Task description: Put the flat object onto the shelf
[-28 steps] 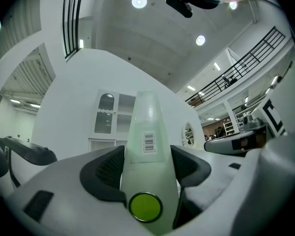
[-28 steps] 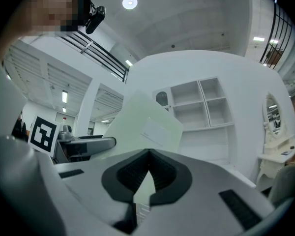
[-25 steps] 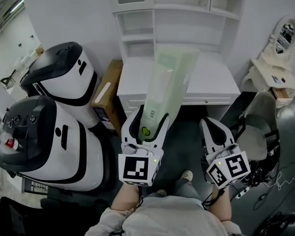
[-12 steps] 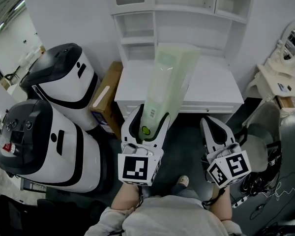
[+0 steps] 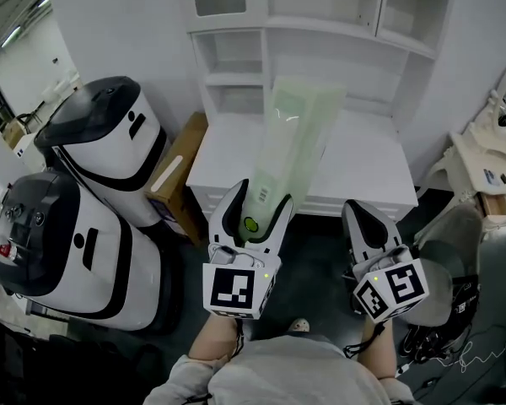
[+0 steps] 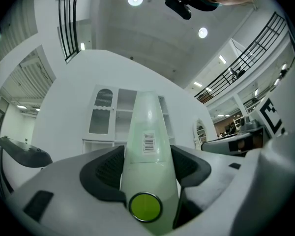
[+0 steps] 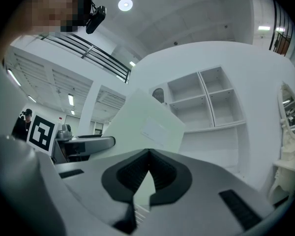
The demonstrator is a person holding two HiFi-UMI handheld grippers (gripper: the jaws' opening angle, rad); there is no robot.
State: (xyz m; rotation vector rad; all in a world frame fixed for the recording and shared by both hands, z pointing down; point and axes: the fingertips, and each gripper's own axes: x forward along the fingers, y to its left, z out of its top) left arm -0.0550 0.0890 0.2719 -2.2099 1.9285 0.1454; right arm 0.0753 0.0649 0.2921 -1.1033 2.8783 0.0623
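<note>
Flat pouch (image 5: 292,137) — pale green, translucent, with a barcode label (image 6: 148,142) and a round green button (image 6: 145,206) at its near end — stands in the left claw (image 5: 255,194), whose jaws press on its two faces at that narrow lower end. It rises over the white bench (image 5: 367,163), leaning forward. Its top edge is level with the lower cubbies of the shelf (image 5: 236,81) and does not seem to touch them. The right claw (image 5: 364,219) hangs beside it, jaw tips drawn together on nothing.

The pouch looks light and thin: stiff enough to stand up, yet the long free end will likely flex or sway. Its smooth plastic could slip in a loose pinch. Holding the button end seems right — it leaves the far end free to slide into a cubby.
</note>
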